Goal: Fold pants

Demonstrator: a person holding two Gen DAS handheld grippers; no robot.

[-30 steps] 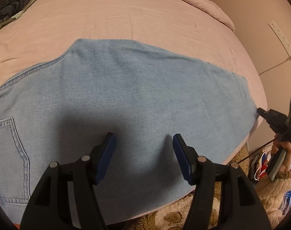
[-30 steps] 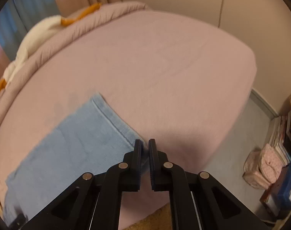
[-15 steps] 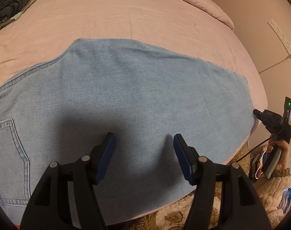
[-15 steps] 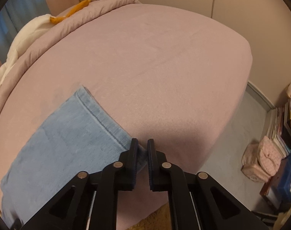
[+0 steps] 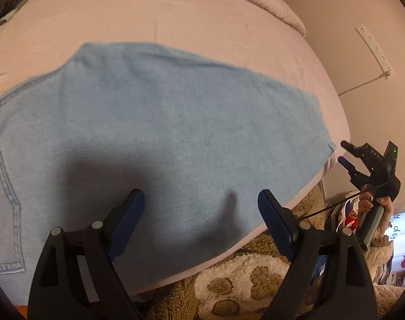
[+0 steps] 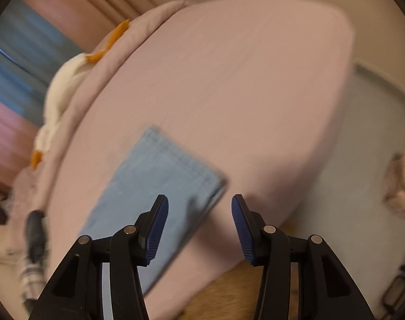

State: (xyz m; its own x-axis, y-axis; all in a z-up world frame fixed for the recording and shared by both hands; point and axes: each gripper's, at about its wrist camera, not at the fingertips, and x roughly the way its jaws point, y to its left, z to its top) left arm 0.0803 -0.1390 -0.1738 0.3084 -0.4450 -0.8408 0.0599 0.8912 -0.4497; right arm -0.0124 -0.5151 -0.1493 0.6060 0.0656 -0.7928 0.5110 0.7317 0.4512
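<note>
Two grippers are both standing wide open at this moment, and neither one is holding cloth. Your left gripper (image 5: 201, 208) is hovering over the middle of the pants (image 5: 160, 138), its blue pads spread apart above the denim and casting a shadow onto it. Your right gripper (image 6: 199, 213) is sitting just off the hem corner (image 6: 215, 184) at the leg end, fingers parted, with the corner lying free on the bed (image 6: 242, 80) near the left pad; the left wrist view is showing it beside the hem at the mattress edge too. The pants are lying flat and lengthwise along the near edge of the pink bed, apparently already halved leg over leg, back pocket (image 5: 8, 213) toward your left. That flat spread is giving you a clean line for a crosswise fold. You are probably positioning for the next pinch: the right side at the hem, the left somewhere mid-leg. The right view is blurring, so the exact gap to the hem is hard to judge.
</note>
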